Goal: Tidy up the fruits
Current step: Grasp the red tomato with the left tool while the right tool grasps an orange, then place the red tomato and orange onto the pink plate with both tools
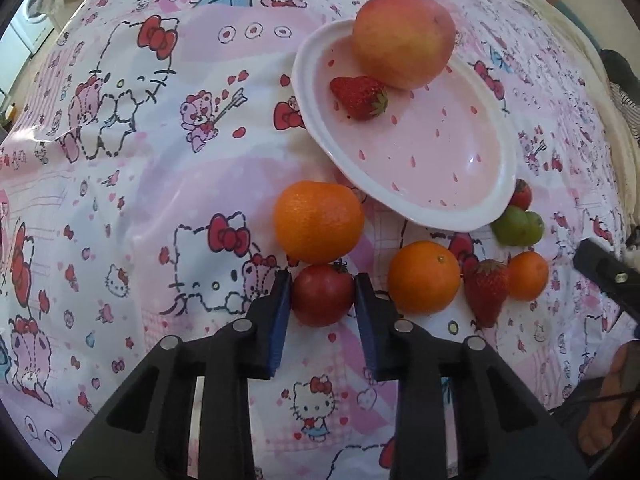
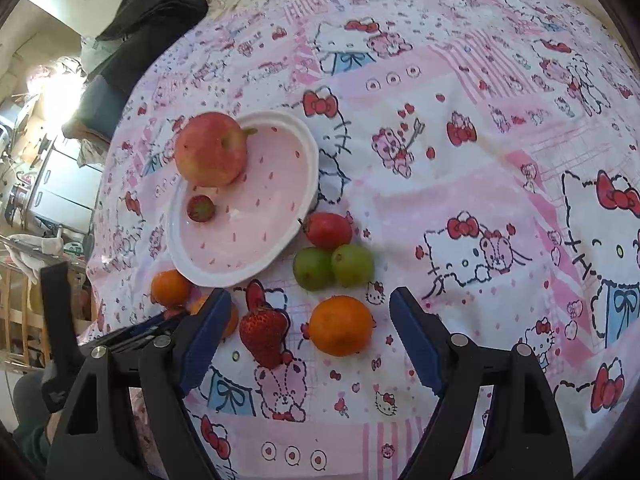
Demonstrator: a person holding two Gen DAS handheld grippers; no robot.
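Your pink plate point(image 1: 472, 184) with the white rim holds two things: an apple point(image 1: 403, 40) at its far edge and a small strawberry point(image 1: 360, 97) just beside it. The rest of the plate is bare.

Your left gripper point(image 1: 322, 294) is clamped on a dark red round fruit point(image 1: 322, 295), blue pads pressing both its sides, on the patterned cloth point(image 1: 160, 184). A big orange point(image 1: 319, 222) sits right behind that fruit, touching it, between it and the plate's near rim. To the right lie another orange point(image 1: 423, 277), a large strawberry point(image 1: 486, 292) and a smaller orange point(image 1: 528, 275), close together. Two green fruits point(image 1: 518, 226) and another red fruit point(image 1: 521, 195) sit by the plate's right rim.

Your right gripper point(image 2: 310, 328) hangs with its jaws wide apart, nothing held. The large strawberry point(image 2: 264, 334) and the small orange point(image 2: 341, 326) lie on the cloth between its fingers, untouched.

Both grippers point steeply down at the cloth. In the left view the right one shows only as a black finger tip at the right edge.
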